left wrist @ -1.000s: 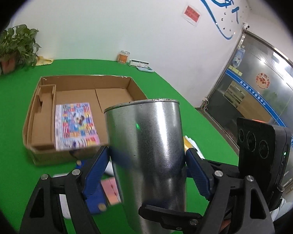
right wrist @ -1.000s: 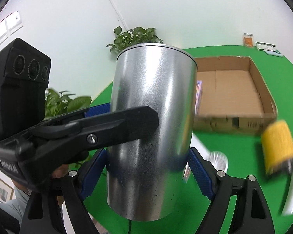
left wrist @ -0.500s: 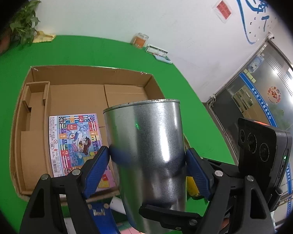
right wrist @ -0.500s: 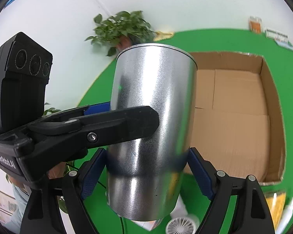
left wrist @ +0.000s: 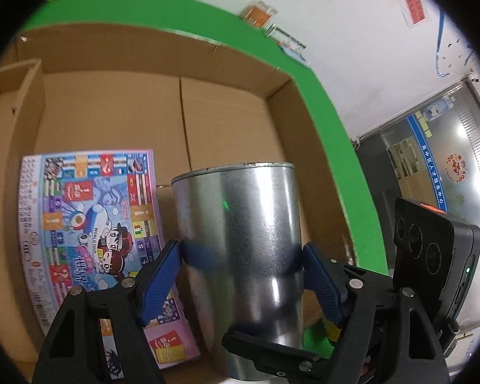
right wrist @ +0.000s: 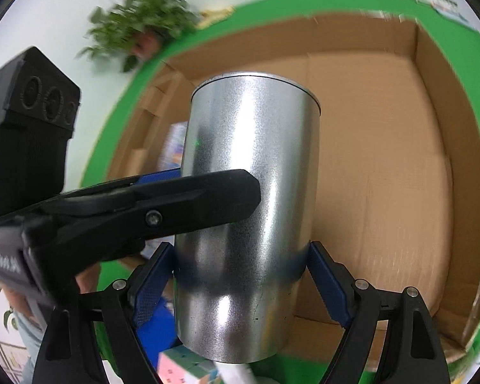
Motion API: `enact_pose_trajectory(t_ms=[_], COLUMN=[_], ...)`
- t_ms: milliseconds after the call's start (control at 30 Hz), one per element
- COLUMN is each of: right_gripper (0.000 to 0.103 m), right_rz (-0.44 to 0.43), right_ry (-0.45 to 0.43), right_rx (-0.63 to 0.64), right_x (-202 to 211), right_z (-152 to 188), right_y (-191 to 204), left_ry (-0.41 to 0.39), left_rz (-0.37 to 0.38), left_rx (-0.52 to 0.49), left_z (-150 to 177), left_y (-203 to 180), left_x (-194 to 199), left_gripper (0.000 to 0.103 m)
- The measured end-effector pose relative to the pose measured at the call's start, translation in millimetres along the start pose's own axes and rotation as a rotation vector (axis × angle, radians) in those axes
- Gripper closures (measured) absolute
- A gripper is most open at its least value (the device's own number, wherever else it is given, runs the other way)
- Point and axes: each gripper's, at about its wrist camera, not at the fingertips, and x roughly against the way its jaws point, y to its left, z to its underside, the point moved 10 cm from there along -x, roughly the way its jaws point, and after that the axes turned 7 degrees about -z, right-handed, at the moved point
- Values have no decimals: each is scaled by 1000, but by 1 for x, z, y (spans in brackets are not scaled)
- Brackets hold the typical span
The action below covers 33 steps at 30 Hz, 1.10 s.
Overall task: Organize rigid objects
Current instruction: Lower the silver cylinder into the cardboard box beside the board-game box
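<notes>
Above the open brown cardboard box, both the left claw and right claw pinch the smooth, rigid, probably slippery silver metal tumbler at mid-body.

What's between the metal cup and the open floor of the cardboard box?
Nothing visible. The metal cup, gripped by both the left gripper and right gripper, hangs over bare cardboard box floor; the board game lies off to one side.

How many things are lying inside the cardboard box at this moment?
1. A colourful flat game box lies on the floor of the cardboard box, at its left side in the left wrist view. The metal cup hides part of the floor, so more may be hidden.
</notes>
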Motion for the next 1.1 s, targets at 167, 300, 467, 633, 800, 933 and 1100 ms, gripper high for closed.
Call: enact_pose_trajectory(t_ms=[167, 300, 467, 633, 800, 933, 1100], right_gripper=[21, 21, 20, 13, 3, 1, 1], right_rz=[-41, -57, -69, -57, 55, 222, 356], right_ry=[7, 15, 6, 12, -233, -415, -617], right_rx=[-61, -87, -140, -177, -18, 103, 180], right_x=[-7, -9, -9, -6, 74, 117, 167], right_z=[-3, 6, 14, 26, 60, 111, 180], right_y=[-18, -27, -16, 4, 41, 61, 66], left_ry=[37, 40, -50, -214, -505, -733, -792], left_rz=[-23, -77, -89, -163, -339, -501, -530], left_rx=[34, -12, -27, -37, -111, -188, -168], left_z=[1, 0, 2, 21, 64, 110, 179], left_y=[6, 5, 5, 8, -2, -16, -25], left_x=[-11, -3, 41, 97, 181, 226, 218], left_gripper=[26, 28, 28, 27, 23, 17, 17])
